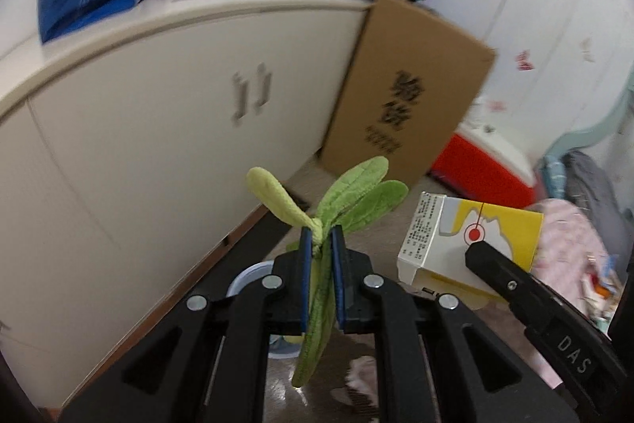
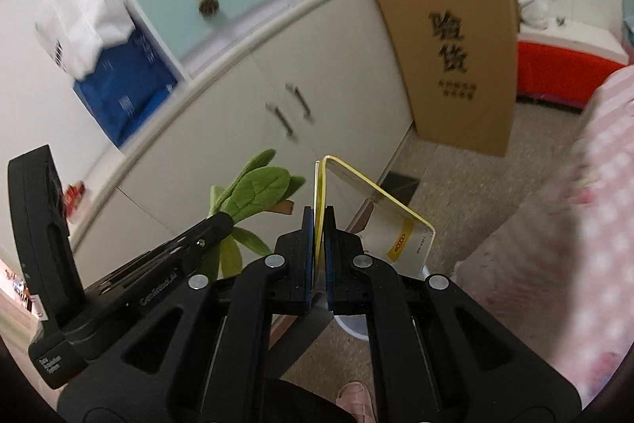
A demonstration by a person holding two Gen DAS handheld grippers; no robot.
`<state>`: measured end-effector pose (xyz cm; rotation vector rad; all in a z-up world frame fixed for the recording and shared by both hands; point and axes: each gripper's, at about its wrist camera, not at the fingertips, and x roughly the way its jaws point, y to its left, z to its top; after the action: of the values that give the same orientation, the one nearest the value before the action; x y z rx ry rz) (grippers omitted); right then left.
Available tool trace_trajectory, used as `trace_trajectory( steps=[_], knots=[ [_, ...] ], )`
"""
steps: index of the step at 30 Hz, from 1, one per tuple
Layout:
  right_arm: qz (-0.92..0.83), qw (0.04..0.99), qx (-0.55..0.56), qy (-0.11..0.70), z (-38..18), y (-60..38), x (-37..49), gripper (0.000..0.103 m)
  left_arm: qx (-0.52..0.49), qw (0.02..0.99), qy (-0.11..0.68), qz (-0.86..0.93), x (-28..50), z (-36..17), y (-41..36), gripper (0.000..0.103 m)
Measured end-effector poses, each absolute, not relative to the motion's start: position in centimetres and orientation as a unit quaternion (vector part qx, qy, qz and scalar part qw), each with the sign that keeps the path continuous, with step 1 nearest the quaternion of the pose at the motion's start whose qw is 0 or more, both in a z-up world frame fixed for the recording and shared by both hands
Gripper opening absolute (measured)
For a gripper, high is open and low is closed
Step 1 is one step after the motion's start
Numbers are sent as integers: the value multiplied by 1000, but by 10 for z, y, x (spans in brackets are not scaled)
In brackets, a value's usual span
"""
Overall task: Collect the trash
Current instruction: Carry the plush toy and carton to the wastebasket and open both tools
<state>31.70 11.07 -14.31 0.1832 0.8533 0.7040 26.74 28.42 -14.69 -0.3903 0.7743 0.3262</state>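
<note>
Your left tool (image 1: pixel 321 236) is clamped on a green plush leafy sprig (image 1: pixel 348 197): soft stitched leaves fan out above the blue pads, one long leaf hangs below. Your right tool (image 2: pixel 319 221) is clamped on a flap of a white-and-yellow carton (image 2: pixel 380 221), held just right of the left tool. The carton shows a red dot and fine unreadable print. Ahead leans a cardboard box (image 1: pixel 408 86) bearing "验货". The right tool's body reads "DAS".

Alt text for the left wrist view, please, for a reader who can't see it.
The left gripper is shut on a green plush leaf sprig, held above the floor. To its right, the right gripper holds a yellow and white carton; a cardboard box leans against white cabinets behind.
</note>
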Motion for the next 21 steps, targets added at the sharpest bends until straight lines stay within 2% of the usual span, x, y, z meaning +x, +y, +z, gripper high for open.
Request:
trace_trajectory(
  steps=[3, 5, 6, 7, 12, 21],
  knots=[
    [330, 841, 75, 423, -170, 134, 331, 7, -194, 879, 395, 182, 275, -175, 309, 10],
    [322, 834, 72, 442, -191, 145, 342, 17, -194, 870, 409, 196, 280, -193, 320, 10],
    [315, 834, 70, 446, -198, 148, 345, 43, -193, 866, 418, 198, 282, -200, 323, 10],
    [313, 835, 71, 447, -203, 150, 346, 65, -193, 863, 422, 199, 282, -206, 325, 10],
    [301, 834, 65, 458, -219, 147, 347, 65, -186, 853, 441, 208, 287, -225, 326, 10],
    [287, 845, 65, 446, -211, 131, 339, 65, -180, 852, 447, 204, 291, -226, 317, 10]
  ],
)
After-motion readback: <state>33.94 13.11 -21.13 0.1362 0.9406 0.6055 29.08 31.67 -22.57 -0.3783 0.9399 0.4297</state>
